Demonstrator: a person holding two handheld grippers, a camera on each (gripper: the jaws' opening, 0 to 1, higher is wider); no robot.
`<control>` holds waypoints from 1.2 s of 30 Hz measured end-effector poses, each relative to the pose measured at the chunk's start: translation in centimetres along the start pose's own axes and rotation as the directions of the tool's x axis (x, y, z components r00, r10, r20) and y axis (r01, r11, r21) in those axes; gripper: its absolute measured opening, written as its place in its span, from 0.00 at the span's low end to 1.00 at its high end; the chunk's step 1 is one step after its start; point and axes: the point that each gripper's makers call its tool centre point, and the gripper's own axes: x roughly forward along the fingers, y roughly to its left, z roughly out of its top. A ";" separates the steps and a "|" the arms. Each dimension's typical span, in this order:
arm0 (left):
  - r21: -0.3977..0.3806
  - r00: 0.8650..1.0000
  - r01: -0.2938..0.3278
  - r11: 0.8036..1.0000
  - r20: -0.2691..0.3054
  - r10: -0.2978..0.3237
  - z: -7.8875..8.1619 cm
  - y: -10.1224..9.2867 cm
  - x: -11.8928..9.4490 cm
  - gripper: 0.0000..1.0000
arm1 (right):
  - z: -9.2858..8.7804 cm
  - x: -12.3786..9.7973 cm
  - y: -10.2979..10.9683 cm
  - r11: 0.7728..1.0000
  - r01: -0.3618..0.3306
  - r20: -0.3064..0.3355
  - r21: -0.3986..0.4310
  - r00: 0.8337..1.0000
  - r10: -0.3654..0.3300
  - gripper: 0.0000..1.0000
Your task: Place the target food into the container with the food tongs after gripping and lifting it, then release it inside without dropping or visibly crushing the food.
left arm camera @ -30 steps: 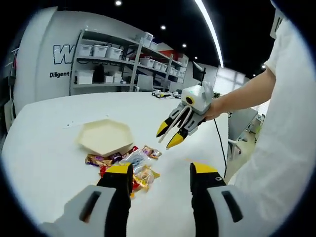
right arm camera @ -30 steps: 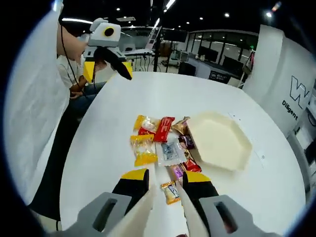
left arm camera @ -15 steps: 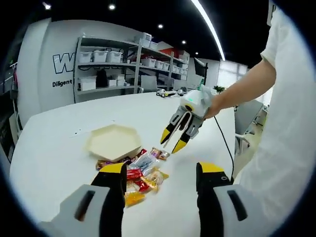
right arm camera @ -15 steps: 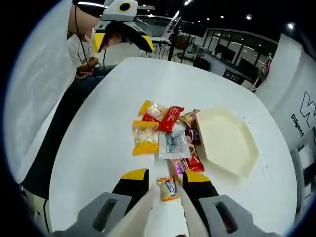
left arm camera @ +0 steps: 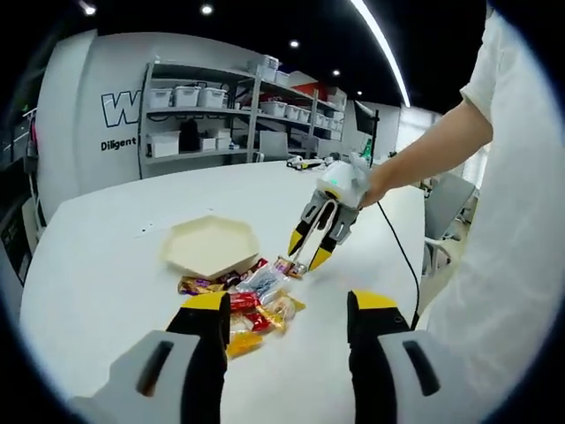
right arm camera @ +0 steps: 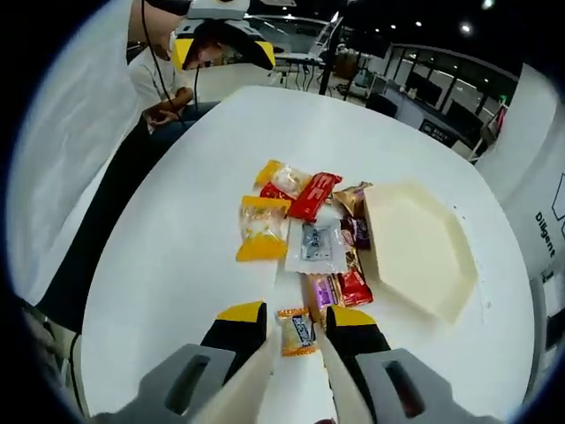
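Right gripper [right arm camera: 296,329] holds cream food tongs [right arm camera: 294,375] with tips apart, straddling a small orange snack packet [right arm camera: 297,330] at 7 o'clock from the hexagonal container [right arm camera: 422,250] on the white bench [right arm camera: 168,265]; left gripper [left arm camera: 287,309] hangs open, empty.

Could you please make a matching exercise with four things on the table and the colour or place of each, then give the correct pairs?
Things:
1. tray
2. long packet
3. square packet
4. small packet

Descriptions:
A. red, in the pile on the table
B. between the tips of the tongs, near the right hand-held gripper
C. cream, six-sided, empty
D. clear and whitish, in the middle of the pile

Pairs: 1-C, 2-A, 3-D, 4-B
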 end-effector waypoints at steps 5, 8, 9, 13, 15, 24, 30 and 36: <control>-0.007 1.000 -0.007 1.000 0.001 0.007 0.0 0.1 -0.1 0.49 | -0.3 0.5 0.3 1.000 -0.020 -0.015 -0.001 1.000 0.020 0.21; -0.009 1.000 -0.009 1.000 0.000 0.009 0.0 0.1 -0.2 0.48 | -0.6 0.6 0.2 1.000 -0.023 -0.026 -0.003 0.999 0.023 0.21; -0.008 1.000 -0.009 1.000 -0.002 0.009 0.0 0.1 -0.2 0.48 | -0.6 0.5 0.1 1.000 -0.023 -0.023 0.003 0.999 0.023 0.21; -0.007 1.000 -0.010 1.000 -0.005 0.010 -0.1 0.2 -0.2 0.46 | -1.3 0.8 0.0 1.000 -0.029 -0.038 0.012 0.999 0.030 0.21; -0.009 1.000 -0.012 1.000 -0.005 0.012 -0.1 0.3 -0.2 0.45 | -1.2 0.7 -0.1 0.999 -0.027 -0.033 0.030 0.999 0.028 0.20; -0.013 1.000 -0.019 1.000 -0.004 0.019 0.0 0.6 -0.2 0.42 | -1.2 0.7 0.1 0.998 -0.028 -0.041 0.054 0.999 0.030 0.17; -0.018 1.000 -0.021 1.000 -0.005 0.021 -0.1 0.8 -0.3 0.39 | -1.1 0.7 0.2 0.997 -0.020 -0.038 0.078 0.999 0.023 0.16; -0.018 1.000 -0.016 1.000 -0.005 0.016 -0.2 0.7 -0.2 0.37 | -0.4 -0.1 -0.1 0.992 -0.005 -0.014 0.123 1.000 0.007 0.16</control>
